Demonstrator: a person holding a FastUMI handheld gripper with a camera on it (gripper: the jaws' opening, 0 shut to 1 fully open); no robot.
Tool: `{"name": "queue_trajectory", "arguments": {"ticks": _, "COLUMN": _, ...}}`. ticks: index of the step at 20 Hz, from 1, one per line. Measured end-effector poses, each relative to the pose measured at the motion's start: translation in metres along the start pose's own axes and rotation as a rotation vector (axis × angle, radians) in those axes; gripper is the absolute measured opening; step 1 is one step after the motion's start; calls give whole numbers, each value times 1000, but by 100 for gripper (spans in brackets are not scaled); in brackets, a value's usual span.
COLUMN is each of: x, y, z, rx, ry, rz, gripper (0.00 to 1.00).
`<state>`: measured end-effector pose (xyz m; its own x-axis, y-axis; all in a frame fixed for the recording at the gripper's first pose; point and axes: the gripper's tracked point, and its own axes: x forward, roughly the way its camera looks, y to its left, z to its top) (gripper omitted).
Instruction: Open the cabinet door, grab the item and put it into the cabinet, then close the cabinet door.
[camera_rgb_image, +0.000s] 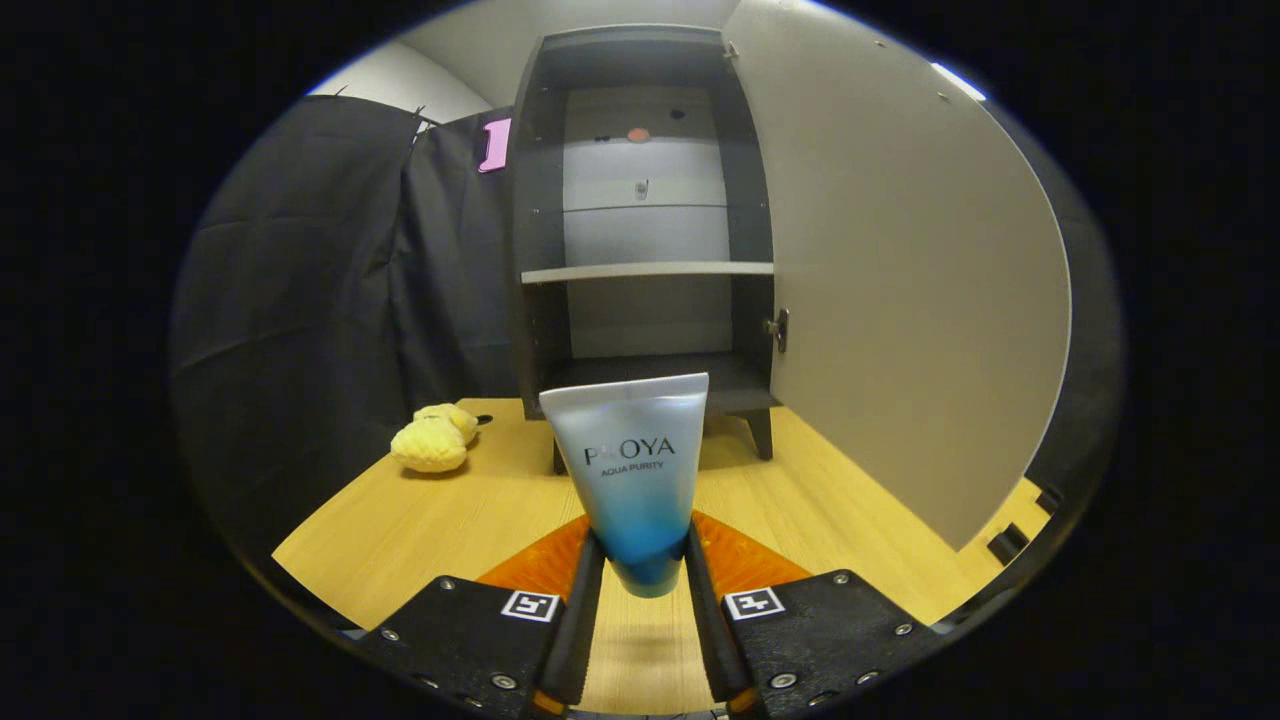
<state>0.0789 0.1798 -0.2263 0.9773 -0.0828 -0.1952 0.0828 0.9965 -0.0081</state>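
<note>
Gripper (645, 560) level, pointing straight at the cabinet, both black fingers (585, 600) pressed on the lower, blue end of a white-to-blue plastic squeeze tube (633, 470). Tube stands upright between the fingers with its flat crimped end up and cap end down, clear of the light wooden tabletop (400, 520) (shadow of it falls on the wood below the fingers). An orange textured mat (740, 555) lies on the table just under and ahead of the fingertips, partly hidden by the tube.

Beyond the tube: the dark grey cabinet (640, 230) on short legs, standing on the tabletop, directly ahead. Its pale grey door (900, 290) is swung fully open to the right of the gripper's line, latch hardware visible on its inner edge. Inside, one light shelf (645, 270) across the middle; the lower compartment sits right behind the tube's top edge.

Ahead and to the left of the fingers, near the cabinet's left leg: a soft yellow plush lump (433, 438) lying on the table, well apart from the tube.
</note>
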Motion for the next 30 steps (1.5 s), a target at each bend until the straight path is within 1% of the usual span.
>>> {"name": "queue_trajectory", "arguments": {"ticks": 3, "x": 8, "y": -1, "z": 40, "rx": 11, "ry": -5, "rz": -15, "gripper": 46}}
{"name": "queue_trajectory", "arguments": {"ticks": 7, "x": 22, "y": -4, "z": 103, "rx": -17, "ry": -65, "rz": -23, "gripper": 46}}
{"name": "queue_trajectory", "arguments": {"ticks": 13, "x": 67, "y": 9, "z": 201, "rx": -87, "ry": -189, "rz": 67, "gripper": 46}}
{"name": "queue_trajectory", "arguments": {"ticks": 16, "x": 103, "y": 13, "z": 237, "rx": -68, "ry": -198, "rz": 99, "gripper": 46}}
{"name": "queue_trajectory", "arguments": {"ticks": 21, "x": 179, "y": 13, "z": 266, "rx": -83, "ry": -184, "rz": 119, "gripper": 46}}
{"name": "queue_trajectory", "arguments": {"ticks": 23, "x": 209, "y": 11, "z": 273, "rx": -91, "ry": -190, "rz": 115, "gripper": 46}}
{"name": "queue_trajectory", "arguments": {"ticks": 28, "x": 268, "y": 6, "z": 261, "rx": -80, "ry": -150, "rz": 110, "gripper": 46}}
{"name": "queue_trajectory", "arguments": {"ticks": 30, "x": 280, "y": 8, "z": 252, "rx": -68, "ry": -128, "rz": 122, "gripper": 46}}
